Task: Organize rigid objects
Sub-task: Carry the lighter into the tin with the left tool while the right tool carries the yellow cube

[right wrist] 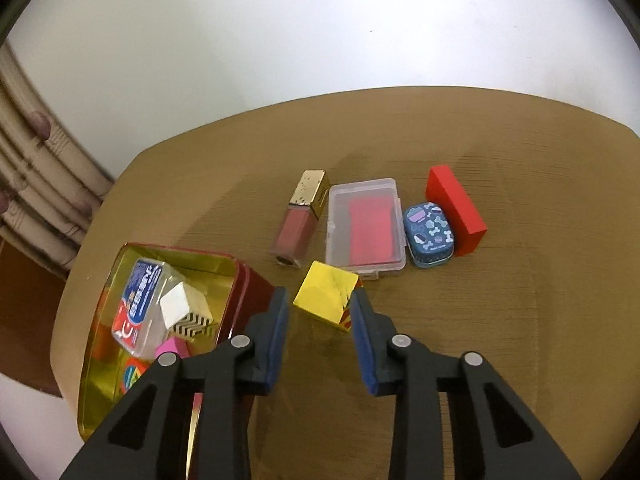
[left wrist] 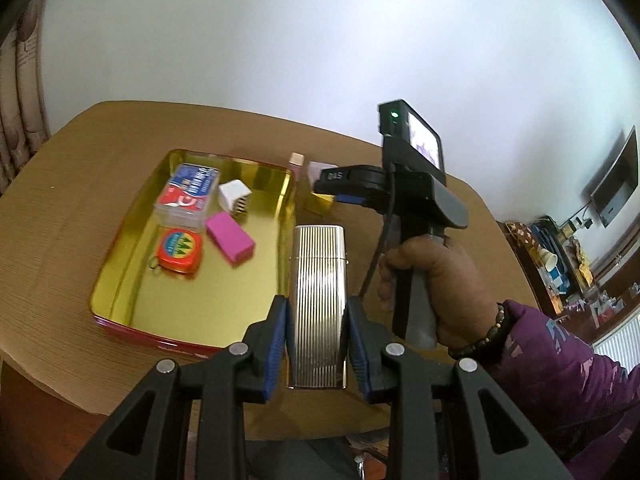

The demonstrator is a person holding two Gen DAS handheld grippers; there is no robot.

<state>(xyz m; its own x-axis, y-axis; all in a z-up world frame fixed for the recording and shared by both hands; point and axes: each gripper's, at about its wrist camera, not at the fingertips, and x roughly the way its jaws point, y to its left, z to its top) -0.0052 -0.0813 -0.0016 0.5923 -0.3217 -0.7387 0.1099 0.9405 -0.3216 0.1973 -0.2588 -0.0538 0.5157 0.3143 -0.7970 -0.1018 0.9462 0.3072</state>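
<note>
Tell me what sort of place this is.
Probably a lived-in room at home. A curtain hangs beside a plain white wall, a radiator sits under cluttered shelves, and small household items are being sorted into a tin tray on a wooden table.

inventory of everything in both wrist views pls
tin: 1, gold inside, red outside, table left
card box: 1, blue-red, in tin
white block: 1, in tin
pink block: 1, in tin
round tin: 1, orange, in tin
lighter: 1, silver, in left hand-held gripper
yellow block: 1, between right hand-held gripper fingers
lip gloss: 1, pink-gold, table
clear case: 1, table
blue tin: 1, table
red block: 1, table
hand: 1, purple sleeve
</note>
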